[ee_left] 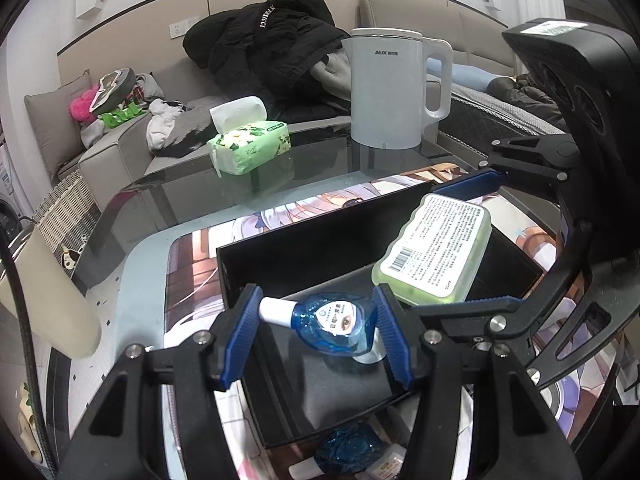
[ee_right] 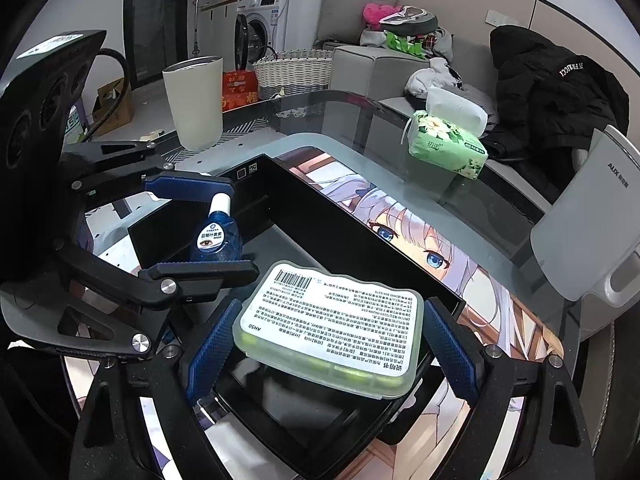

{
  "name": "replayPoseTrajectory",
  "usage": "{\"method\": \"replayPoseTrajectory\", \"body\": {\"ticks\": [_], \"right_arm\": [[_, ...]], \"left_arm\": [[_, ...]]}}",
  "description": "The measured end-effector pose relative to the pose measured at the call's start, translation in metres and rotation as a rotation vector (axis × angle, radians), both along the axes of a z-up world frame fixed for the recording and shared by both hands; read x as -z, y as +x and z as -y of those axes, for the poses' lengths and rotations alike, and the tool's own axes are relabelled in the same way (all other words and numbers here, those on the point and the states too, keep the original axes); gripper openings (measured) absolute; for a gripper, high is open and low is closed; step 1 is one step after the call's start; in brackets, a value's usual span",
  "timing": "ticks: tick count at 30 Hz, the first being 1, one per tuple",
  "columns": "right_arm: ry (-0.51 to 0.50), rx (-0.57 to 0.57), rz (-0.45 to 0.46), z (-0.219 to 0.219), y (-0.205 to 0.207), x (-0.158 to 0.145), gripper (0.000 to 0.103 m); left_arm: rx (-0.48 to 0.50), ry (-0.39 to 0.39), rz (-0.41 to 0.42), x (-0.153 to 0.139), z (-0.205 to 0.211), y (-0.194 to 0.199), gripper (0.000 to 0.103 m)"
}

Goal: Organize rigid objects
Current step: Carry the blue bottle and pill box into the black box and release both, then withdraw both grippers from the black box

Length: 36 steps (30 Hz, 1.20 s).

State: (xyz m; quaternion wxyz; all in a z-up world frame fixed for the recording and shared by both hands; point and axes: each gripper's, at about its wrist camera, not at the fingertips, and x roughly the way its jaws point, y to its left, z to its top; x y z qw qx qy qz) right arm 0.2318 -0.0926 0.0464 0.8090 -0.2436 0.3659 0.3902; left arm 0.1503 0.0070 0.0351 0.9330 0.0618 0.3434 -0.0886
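I count two blue eye-drop bottles, one point(ee_left: 334, 326) over the tray and another point(ee_left: 352, 450) lower down outside it. One black tray point(ee_left: 304, 240). One green pill case point(ee_right: 332, 326). One white kettle point(ee_left: 386, 88), one tissue pack point(ee_left: 250, 146), one cream tumbler point(ee_right: 196, 102), one printed mat point(ee_right: 440, 252).

A lived-in home living room. A grey sofa point(ee_left: 120, 148) runs along the far wall, piled with a black padded jacket point(ee_left: 276, 48), loose clothes and a pink plush toy point(ee_right: 378, 11). Near it stands a glass coffee table point(ee_left: 328, 168) holding a white electric kettle point(ee_left: 388, 88), a green pack of tissues point(ee_left: 250, 146) and a pale tumbler point(ee_right: 196, 102). Farther off, a front-loading washing machine point(ee_right: 260, 24) sits under a counter, beside a woven laundry basket point(ee_right: 294, 68).
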Motion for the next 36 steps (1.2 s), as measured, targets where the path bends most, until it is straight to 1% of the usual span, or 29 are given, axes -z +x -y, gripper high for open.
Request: {"method": "replayPoseTrajectory", "body": {"ticks": [6, 9, 11, 13, 16, 19, 20, 21, 22, 23, 24, 25, 27, 31, 33, 36], "right_arm": [[-0.038, -0.036, -0.101, -0.005, 0.007, 0.003, 0.091], [-0.046, -0.051, -0.114, -0.007, 0.009, 0.004, 0.091], [-0.032, -0.044, -0.077, -0.005, 0.005, 0.004, 0.093], [0.000, -0.024, -0.010, 0.002, -0.002, 0.003, 0.099], [0.047, 0.005, 0.026, 0.011, -0.011, -0.003, 0.102], [0.072, 0.060, 0.041, 0.025, -0.023, -0.008, 0.102], [0.090, 0.088, 0.054, 0.032, -0.026, -0.010, 0.102], [0.106, 0.117, 0.063, 0.039, -0.030, -0.011, 0.102], [0.125, 0.148, 0.067, 0.047, -0.034, -0.012, 0.102], [0.149, 0.178, 0.066, 0.055, -0.037, -0.013, 0.102], [0.170, 0.206, 0.061, 0.063, -0.040, -0.014, 0.102], [0.193, 0.234, 0.055, 0.070, -0.043, -0.015, 0.102], [0.242, 0.298, 0.044, 0.087, -0.049, -0.016, 0.102], [0.325, 0.400, 0.034, 0.114, -0.063, -0.019, 0.103], [0.336, 0.429, 0.040, 0.121, -0.071, -0.020, 0.103], [0.318, 0.461, 0.039, 0.127, -0.080, -0.018, 0.103]], "left_arm": [[0.023, -0.001, -0.014, -0.002, -0.003, 0.002, 0.056], [0.018, 0.000, -0.010, -0.002, -0.002, 0.002, 0.056], [0.015, 0.014, -0.004, -0.001, 0.000, 0.001, 0.057], [0.009, 0.016, -0.003, 0.000, 0.001, 0.000, 0.057], [0.008, 0.016, -0.001, 0.000, 0.000, 0.000, 0.057], [0.009, -0.005, -0.002, -0.001, -0.001, -0.002, 0.064], [0.016, -0.022, -0.003, -0.003, -0.002, -0.004, 0.072], [0.029, -0.039, -0.002, -0.004, -0.001, -0.007, 0.082], [0.037, -0.047, 0.006, -0.005, 0.000, -0.011, 0.087], [0.041, -0.044, 0.016, -0.006, 0.003, -0.015, 0.096], [0.043, -0.041, 0.033, -0.007, 0.005, -0.020, 0.101], [0.050, -0.044, 0.048, -0.009, 0.006, -0.025, 0.103], [0.055, -0.056, 0.063, -0.010, 0.006, -0.034, 0.103], [-0.014, -0.083, 0.067, -0.012, -0.002, -0.045, 0.103], [-0.054, -0.096, 0.065, -0.012, -0.008, -0.053, 0.103], [-0.108, -0.099, 0.065, -0.009, -0.015, -0.065, 0.103]]}}
